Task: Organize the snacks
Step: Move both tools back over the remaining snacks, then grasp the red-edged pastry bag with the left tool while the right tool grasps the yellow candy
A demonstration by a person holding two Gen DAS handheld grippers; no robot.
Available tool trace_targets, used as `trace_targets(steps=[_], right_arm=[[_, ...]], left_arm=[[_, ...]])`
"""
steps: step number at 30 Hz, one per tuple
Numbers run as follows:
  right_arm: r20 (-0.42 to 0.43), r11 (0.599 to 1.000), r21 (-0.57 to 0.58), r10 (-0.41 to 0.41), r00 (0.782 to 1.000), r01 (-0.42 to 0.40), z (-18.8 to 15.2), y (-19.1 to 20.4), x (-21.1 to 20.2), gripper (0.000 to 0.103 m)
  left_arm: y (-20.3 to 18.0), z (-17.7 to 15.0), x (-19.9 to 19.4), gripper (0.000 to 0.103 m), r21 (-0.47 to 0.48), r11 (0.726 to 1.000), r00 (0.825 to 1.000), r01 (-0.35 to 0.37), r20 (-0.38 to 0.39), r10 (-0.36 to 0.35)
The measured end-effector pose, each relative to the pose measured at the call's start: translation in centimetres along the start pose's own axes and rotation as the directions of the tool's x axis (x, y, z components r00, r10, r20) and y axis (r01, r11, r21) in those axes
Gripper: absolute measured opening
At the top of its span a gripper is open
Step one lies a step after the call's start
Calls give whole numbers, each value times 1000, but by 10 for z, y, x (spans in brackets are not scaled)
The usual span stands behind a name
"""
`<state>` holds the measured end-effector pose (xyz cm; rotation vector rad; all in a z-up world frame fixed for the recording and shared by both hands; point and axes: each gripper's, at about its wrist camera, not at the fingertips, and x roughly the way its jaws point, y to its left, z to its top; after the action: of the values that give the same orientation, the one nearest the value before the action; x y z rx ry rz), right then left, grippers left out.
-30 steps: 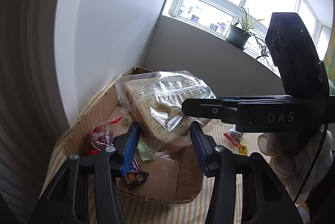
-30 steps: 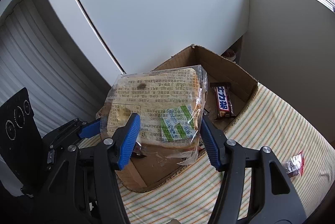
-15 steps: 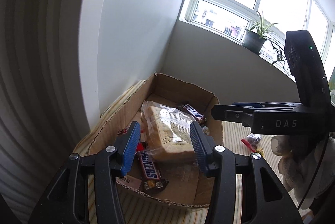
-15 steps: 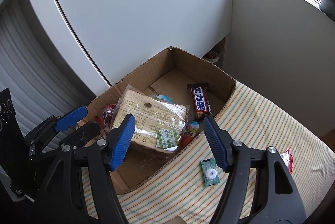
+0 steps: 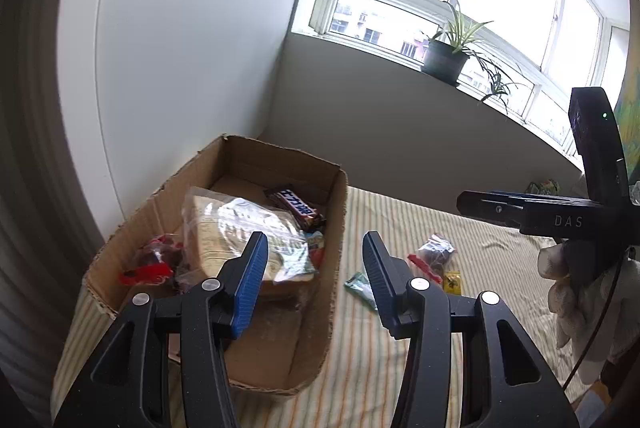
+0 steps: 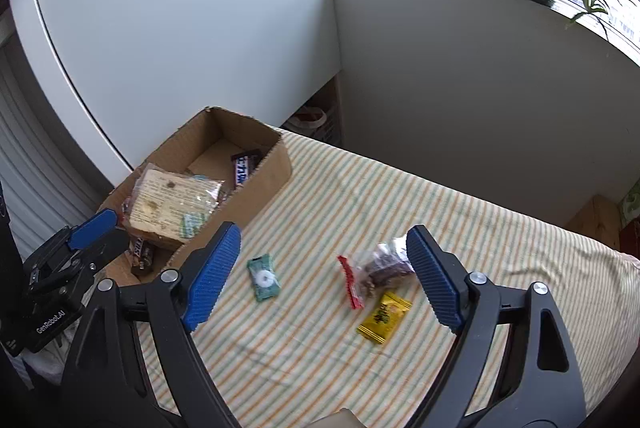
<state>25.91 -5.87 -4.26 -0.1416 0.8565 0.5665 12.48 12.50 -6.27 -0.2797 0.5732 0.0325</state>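
My right claw (image 6: 324,276) is spreading wider, nothing between its blue pads, and it hangs over the striped cloth (image 6: 460,228). Below it lie three loose snacks: a green mint (image 6: 263,278) nearest the box, a clear bag (image 6: 378,270) with a red strip, and a yellow packet (image 6: 385,316) just beside that bag. My left claw (image 5: 314,278) stands partly open and empty above the near end of the box (image 5: 334,228). Inside the box the bread (image 5: 244,232) lies in its clear wrap, a dark bar (image 5: 298,205) against the far right wall, a red-edged bag (image 5: 154,262) at the left.
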Motion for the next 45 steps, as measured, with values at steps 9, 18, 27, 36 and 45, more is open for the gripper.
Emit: trace_targets(steps=[9,18,27,36,45], right_arm=[[-76,995,60,-72,995,76,-31,-49,-2,92],[-110,984,178,27,994,-7,-65,-86,11,88],[-174,988,154,59,983,-32,-80,-68,58,68],[-196,995,-51,-98,976,90,-81,-44,70,57],[-212,991,-24,-136,968,134,-86,-79,58,50]], left_arm=[[-50,-10,16,48,67,996,997,58,-55,-54],[-80,-15,49,48,95,993,989,68,-135,-55],[-88,-2,80,48,92,994,984,54,-173,-38],[-100,8,114,48,116,991,974,73,-223,-46],[-109,0,130,48,159,982,964,104,-258,-61]])
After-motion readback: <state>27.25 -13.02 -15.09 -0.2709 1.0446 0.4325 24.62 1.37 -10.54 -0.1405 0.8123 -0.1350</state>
